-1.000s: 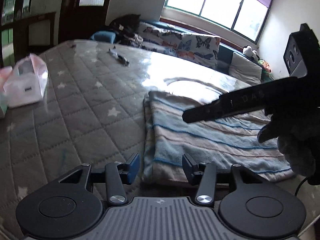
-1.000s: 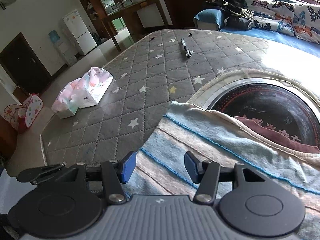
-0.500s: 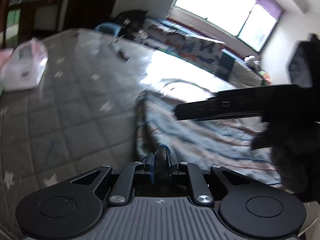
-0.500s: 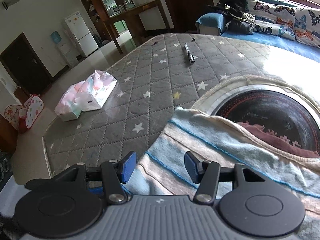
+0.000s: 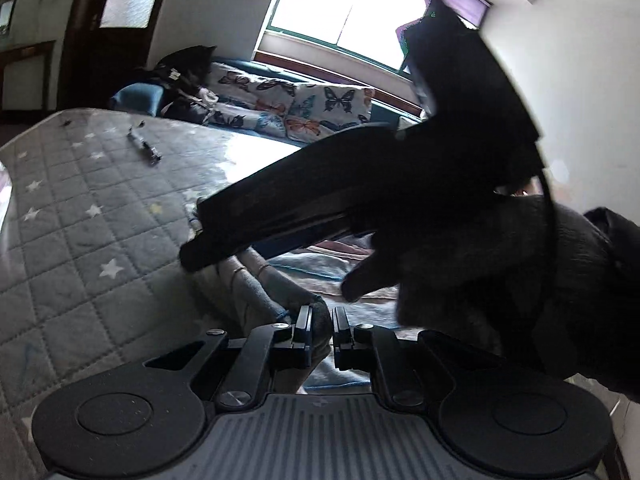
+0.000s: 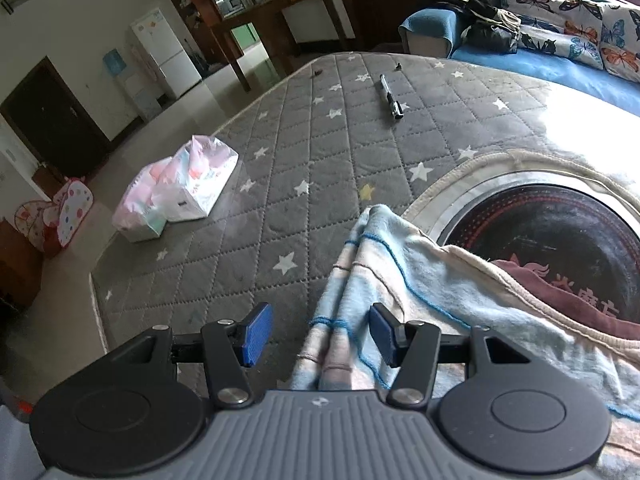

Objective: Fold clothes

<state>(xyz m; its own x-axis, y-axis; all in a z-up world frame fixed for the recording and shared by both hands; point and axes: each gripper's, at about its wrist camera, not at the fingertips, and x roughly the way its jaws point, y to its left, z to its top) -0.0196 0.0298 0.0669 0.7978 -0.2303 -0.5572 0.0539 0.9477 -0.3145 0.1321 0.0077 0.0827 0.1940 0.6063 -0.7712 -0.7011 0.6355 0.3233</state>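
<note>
While my left gripper jaws pinch the striped garment and my right gripper gapes, I see a star-quilted mattress, pen, butterfly sofa.

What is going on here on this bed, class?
A person with a gripper in each hand is folding a striped blue cloth on a grey star-quilted mattress. The left gripper has just closed its jaws on a bunched edge of the cloth and lifts it. The right gripper hangs over the cloth with open jaws, gripping nothing. A tissue pack and a pen lie apart on the mattress.
</note>
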